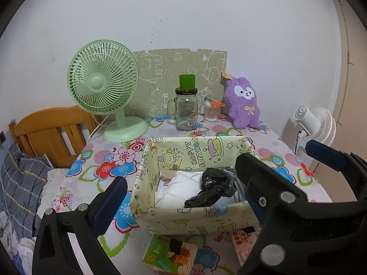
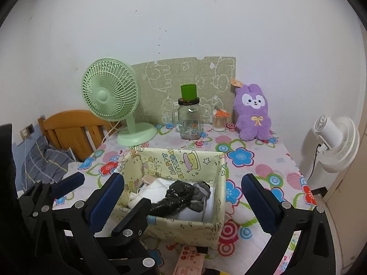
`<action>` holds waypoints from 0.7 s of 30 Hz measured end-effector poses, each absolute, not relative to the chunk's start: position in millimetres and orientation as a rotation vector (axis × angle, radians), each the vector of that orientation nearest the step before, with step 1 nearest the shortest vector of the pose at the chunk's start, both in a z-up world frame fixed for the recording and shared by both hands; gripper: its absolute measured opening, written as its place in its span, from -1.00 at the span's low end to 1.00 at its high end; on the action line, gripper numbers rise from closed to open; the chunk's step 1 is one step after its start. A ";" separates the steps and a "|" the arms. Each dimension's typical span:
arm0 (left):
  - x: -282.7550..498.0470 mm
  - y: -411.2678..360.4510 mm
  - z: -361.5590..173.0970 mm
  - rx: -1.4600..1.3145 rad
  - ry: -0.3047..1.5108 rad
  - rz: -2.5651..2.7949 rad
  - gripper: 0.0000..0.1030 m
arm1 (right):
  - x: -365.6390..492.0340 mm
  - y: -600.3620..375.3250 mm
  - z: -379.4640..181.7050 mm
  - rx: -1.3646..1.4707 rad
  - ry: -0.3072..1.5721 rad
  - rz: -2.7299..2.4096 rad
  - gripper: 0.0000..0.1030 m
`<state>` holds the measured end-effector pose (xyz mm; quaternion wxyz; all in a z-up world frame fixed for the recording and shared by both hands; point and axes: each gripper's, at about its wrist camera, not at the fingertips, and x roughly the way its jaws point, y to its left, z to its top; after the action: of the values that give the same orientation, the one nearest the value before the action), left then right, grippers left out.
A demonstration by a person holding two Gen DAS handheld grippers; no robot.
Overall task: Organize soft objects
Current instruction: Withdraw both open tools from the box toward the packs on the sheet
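A pale yellow fabric basket (image 1: pixel 190 220) (image 2: pixel 183 228) printed with cartoons stands mid-table. Inside lie white cloth (image 1: pixel 183 188) (image 2: pixel 158 189), a crumpled black plastic bag (image 1: pixel 211 189) (image 2: pixel 176 198) and a grey soft item (image 2: pixel 200 196). A purple plush bunny (image 1: pixel 244 103) (image 2: pixel 252 113) sits upright at the back against the wall. My left gripper (image 1: pixel 183 194) is open and empty, its fingers either side of the basket's front. My right gripper (image 2: pixel 185 202) is open and empty, also spanning the basket. The left gripper's fingers (image 2: pixel 133 217) show at lower left in the right wrist view.
A green desk fan (image 1: pixel 103 87) (image 2: pixel 112 98), a glass jar with green cup (image 1: pixel 186 107) (image 2: pixel 189 119) and a cotton swab pot (image 1: pixel 211 112) stand at the back. A white fan (image 2: pixel 335 142) stands off the table's right. Booklets (image 1: pixel 169 256) lie at the front edge. A bed (image 1: pixel 25 178) is left.
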<state>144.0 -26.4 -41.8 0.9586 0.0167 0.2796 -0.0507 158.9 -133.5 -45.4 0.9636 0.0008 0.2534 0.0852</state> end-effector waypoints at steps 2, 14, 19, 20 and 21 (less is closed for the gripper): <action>137.9 -27.5 -39.9 0.036 0.560 -0.107 1.00 | 153.6 -133.1 -44.7 -0.007 0.511 0.172 1.00; 109.1 -33.9 -34.5 0.045 0.538 -0.131 1.00 | 124.1 -138.5 -41.0 -0.014 0.498 0.157 1.00; 97.6 -35.5 -36.5 0.049 0.539 -0.137 1.00 | 112.6 -137.9 -41.6 -0.031 0.503 0.137 1.00; 95.5 -35.7 -37.5 0.049 0.542 -0.141 1.00 | 110.0 -138.0 -42.2 -0.034 0.501 0.132 1.00; 93.5 -35.9 -38.5 0.049 0.545 -0.144 1.00 | 107.7 -137.8 -42.9 -0.038 0.501 0.129 1.00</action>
<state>93.5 -35.9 -38.5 0.9603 0.0242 0.2686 -0.0712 107.7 -137.8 -42.9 0.9666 -0.0188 0.2476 0.0636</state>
